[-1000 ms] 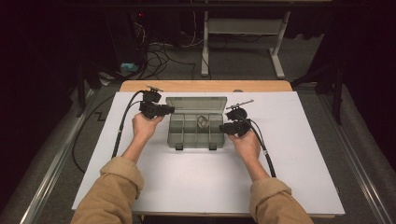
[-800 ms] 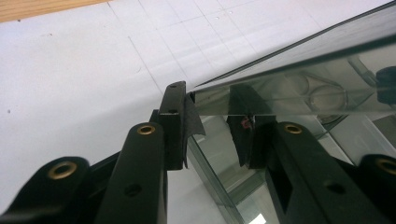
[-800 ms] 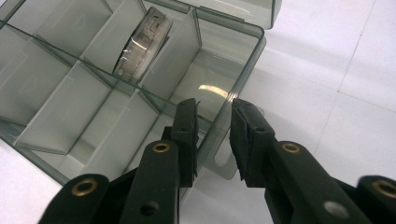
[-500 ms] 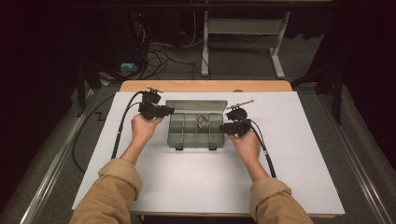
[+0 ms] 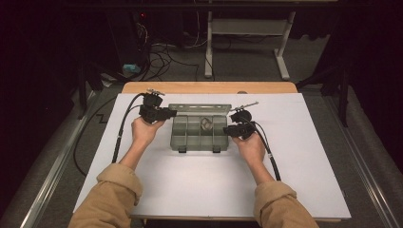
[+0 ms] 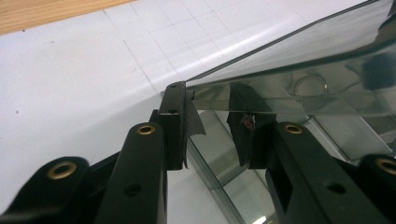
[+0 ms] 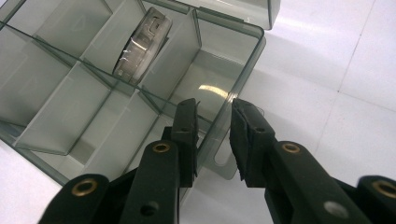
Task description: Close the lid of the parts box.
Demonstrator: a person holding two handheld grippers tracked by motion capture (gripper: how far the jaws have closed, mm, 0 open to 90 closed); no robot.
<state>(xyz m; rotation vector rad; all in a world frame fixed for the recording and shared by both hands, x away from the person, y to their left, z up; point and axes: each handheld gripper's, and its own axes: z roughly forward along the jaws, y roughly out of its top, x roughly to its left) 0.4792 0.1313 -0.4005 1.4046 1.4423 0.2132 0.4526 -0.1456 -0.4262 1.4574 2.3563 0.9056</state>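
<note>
While the left gripper (image 6: 210, 135) has its jaws parted around the edge of the see-through lid (image 6: 299, 70), the right gripper (image 7: 212, 140) straddles the box's side wall, jaws loose, not pinching. That smoky translucent plastic organizer box (image 5: 197, 133) sits mid-table on the white sheet (image 5: 199, 180), rectangular, split into compartments, with a shiny round metal piece (image 7: 140, 46) in one.

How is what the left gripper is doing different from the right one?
The left gripper sits at the raised clear lid of the compartment box, at its corner; the right gripper straddles the box's side wall lower down. The left reaches the box's far corner, the right its side. Both have jaws partly apart.
</note>
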